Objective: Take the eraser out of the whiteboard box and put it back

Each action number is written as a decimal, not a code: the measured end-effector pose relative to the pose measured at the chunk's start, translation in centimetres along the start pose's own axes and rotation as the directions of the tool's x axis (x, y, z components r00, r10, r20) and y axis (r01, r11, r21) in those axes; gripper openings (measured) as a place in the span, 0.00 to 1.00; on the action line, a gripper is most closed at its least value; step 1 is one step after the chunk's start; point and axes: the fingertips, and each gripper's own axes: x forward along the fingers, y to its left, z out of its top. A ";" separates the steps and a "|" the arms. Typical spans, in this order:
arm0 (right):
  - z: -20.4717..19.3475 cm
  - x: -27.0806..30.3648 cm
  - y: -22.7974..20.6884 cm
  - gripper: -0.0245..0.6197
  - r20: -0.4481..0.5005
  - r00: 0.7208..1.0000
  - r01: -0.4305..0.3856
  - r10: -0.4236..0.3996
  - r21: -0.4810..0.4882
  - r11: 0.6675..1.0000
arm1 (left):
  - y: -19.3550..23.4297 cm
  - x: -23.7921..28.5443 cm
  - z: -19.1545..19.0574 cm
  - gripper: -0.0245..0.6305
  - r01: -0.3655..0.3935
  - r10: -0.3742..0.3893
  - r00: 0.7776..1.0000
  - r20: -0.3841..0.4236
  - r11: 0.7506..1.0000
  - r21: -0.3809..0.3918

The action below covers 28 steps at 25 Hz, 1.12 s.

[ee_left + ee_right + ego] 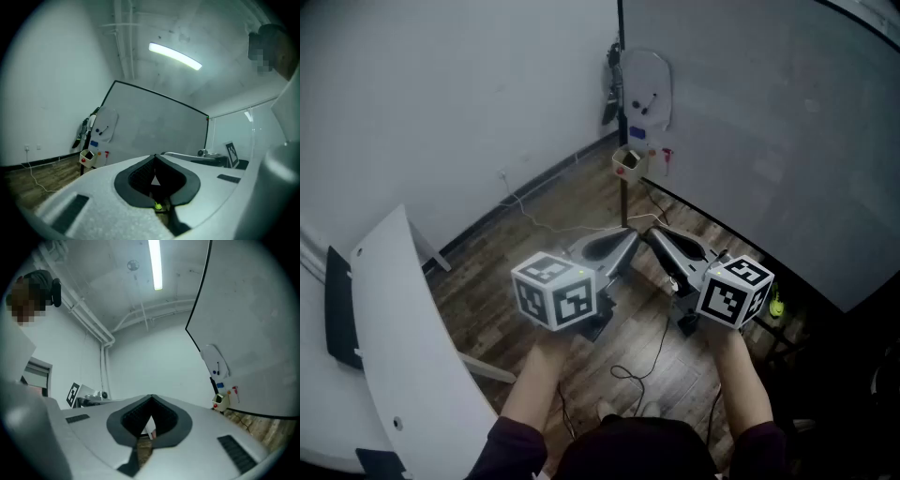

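Pointing toward one whiteboard box (628, 163), left tool (628, 238) and right tool (651, 235), two in all, both closed and empty

Left gripper (629, 235): grey shell, black ribbed pads (138, 176); cube white with black square markers.
Right gripper (652, 235): identical scheme.
Small open whiteboard box (635, 170): cream — one red spot.
Wooden plank floor (516, 253): dark brown, grain streaked.
Long sleeves (511, 452): dark maroon.

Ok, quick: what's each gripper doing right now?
Left gripper: closed, holding nothing.
Right gripper: closed, holding nothing.
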 end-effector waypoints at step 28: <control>-0.1 -2.3 -2.0 0.04 -0.001 1.000 0.002 -0.002 0.006 1.000 | -0.9 1.8 -1.9 0.05 -0.020 0.020 0.999 -0.027 1.000 -0.008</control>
